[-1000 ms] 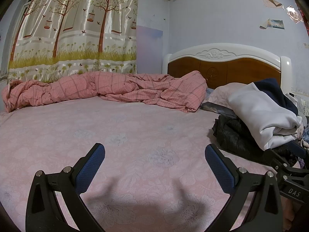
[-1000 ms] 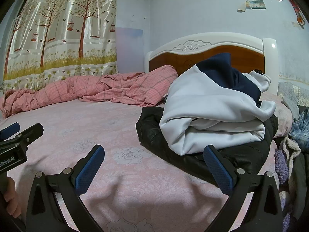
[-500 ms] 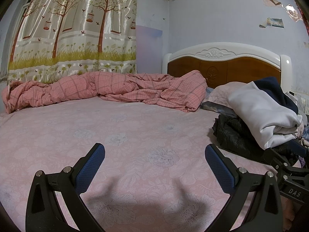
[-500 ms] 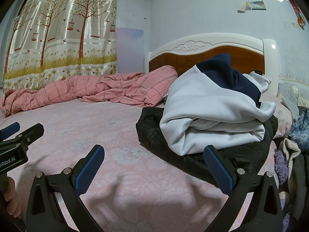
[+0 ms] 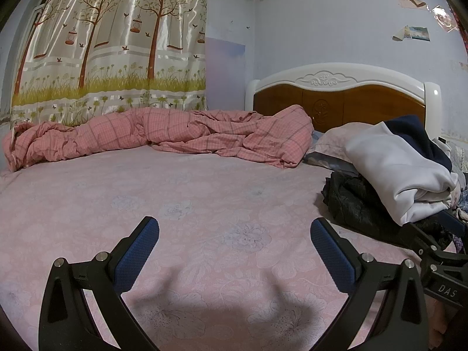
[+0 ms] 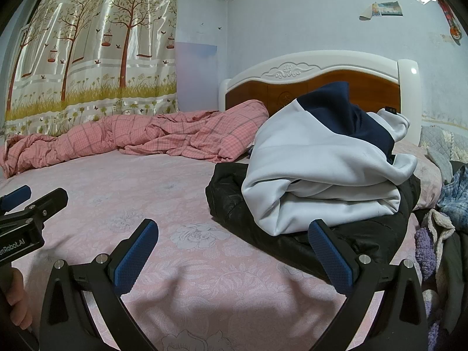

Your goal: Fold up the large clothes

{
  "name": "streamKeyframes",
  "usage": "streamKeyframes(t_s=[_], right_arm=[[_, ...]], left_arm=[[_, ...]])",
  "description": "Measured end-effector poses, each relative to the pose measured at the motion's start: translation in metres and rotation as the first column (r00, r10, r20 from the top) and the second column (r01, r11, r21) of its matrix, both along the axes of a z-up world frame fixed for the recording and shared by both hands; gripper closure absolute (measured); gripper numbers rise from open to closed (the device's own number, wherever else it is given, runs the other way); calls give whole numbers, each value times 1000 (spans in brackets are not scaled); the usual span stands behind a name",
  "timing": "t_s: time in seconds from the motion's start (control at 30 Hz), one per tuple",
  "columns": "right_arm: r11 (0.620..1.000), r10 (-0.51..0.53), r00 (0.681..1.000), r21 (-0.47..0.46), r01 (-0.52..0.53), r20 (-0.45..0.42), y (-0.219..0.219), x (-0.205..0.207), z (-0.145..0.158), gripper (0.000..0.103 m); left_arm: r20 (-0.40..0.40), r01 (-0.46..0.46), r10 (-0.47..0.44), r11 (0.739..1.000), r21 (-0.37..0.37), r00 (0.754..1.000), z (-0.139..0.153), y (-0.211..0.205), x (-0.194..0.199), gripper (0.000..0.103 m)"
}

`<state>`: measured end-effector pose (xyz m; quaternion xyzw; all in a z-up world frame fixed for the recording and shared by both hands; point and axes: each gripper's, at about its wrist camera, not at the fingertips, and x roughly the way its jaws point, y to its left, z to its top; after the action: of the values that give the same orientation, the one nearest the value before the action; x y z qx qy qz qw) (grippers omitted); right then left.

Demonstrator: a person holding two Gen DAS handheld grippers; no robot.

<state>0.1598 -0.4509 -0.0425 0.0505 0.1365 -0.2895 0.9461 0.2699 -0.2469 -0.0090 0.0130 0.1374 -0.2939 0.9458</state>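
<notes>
Left wrist view: low over the pink floral bedsheet, facing the white-and-wood headboard and tree-print curtain, with the folded white-and-navy garment far right. Right wrist view: same low height and heading, set further right and nearer that garment. Both views share the sheet, headboard, curtain, and crumpled pink checked quilt.
</notes>
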Motion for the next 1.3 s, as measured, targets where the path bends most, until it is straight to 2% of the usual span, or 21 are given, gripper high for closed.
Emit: streamKeyframes(t_s=[1.3], right_arm=[[1000,0,1000,-14,0,-2,-4,1,2,0]], left_arm=[[-2,2,-2,1000,5,1000,3,3,-1,0]])
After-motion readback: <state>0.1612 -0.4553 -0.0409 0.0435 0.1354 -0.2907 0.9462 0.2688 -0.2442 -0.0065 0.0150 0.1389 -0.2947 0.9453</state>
